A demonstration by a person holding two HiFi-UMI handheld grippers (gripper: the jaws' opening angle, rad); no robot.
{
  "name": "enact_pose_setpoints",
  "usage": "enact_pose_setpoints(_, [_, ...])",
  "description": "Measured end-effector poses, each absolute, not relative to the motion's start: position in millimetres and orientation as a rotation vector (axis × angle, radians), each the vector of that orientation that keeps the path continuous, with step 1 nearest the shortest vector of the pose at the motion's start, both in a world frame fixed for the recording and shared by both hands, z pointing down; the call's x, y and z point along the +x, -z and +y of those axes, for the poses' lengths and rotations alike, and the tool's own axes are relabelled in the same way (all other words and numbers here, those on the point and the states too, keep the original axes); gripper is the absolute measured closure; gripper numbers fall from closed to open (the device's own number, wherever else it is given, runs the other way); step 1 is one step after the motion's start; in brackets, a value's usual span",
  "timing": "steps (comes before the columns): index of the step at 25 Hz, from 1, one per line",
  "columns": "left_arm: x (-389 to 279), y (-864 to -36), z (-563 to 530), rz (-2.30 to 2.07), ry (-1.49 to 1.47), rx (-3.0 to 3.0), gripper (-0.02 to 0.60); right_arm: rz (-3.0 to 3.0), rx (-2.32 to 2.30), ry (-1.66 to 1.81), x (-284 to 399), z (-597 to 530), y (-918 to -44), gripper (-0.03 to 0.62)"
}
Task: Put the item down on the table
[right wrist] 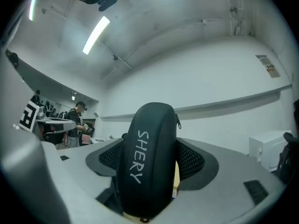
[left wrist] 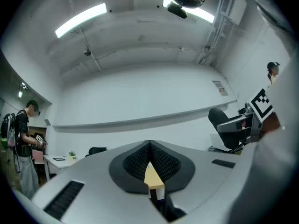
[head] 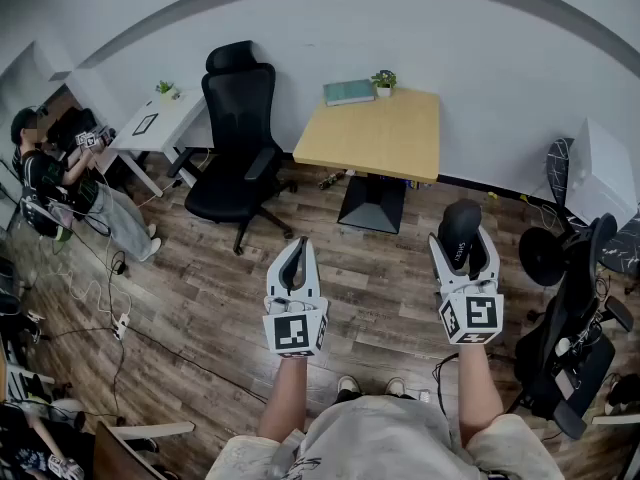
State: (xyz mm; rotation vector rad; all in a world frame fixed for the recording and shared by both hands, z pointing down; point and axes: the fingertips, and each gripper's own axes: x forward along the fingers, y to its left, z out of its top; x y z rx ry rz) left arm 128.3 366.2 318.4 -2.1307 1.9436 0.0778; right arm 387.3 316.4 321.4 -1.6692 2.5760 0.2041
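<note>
A black zipped case with white lettering stands on end between the jaws of my right gripper, which is shut on it. In the head view the black case sticks out past the right gripper, held above the wooden floor. My left gripper hovers level with it to the left, shut and holding nothing; its tips meet in the left gripper view. The light wooden table stands ahead by the white wall, beyond both grippers.
On the table's far edge lie a teal book and a small potted plant. A black office chair stands left of it, more black chairs at the right. A person stands far left by a white desk.
</note>
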Motion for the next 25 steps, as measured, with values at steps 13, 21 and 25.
enact_pose_setpoints(13, [64,-321,377,1.981,-0.105,-2.106,0.575,2.595,-1.645,-0.201,325,317,-322,0.24])
enact_pose_setpoints(21, [10,-327,390,2.003,-0.106,-2.089,0.575,2.576,-1.642,-0.154,280,320,-326,0.24])
enact_pose_setpoints(25, [-10,-331,394,2.014,-0.113,-2.09,0.575,2.579,-1.633,-0.152,261,321,-326,0.24])
